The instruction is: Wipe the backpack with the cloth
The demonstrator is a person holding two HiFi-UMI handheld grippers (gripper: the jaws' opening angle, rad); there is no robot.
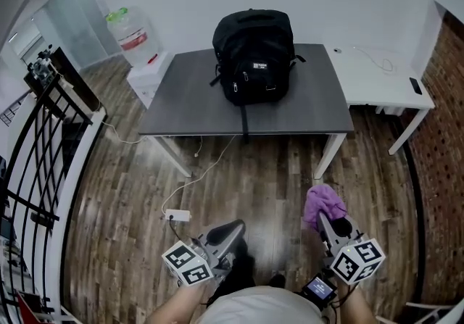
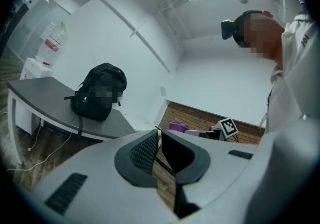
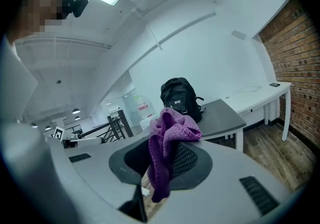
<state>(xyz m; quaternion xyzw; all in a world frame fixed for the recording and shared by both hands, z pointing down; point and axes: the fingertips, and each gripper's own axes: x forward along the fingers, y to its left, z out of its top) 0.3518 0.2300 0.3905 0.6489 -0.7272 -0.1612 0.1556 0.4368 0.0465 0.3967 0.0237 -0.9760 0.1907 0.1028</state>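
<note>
A black backpack stands upright on the dark grey table, far ahead of both grippers; it also shows as the backpack in the left gripper view and the backpack in the right one. My right gripper is shut on a purple knitted cloth, which bunches above the jaws and hangs down between them as the cloth. My left gripper is shut with nothing in it, its jaws almost touching. Both are held low over the wooden floor, well short of the table.
A white desk adjoins the table on the right, with a phone and cable on it. A water bottle stands at back left. A power strip and cords lie on the floor. A black railing runs along the left.
</note>
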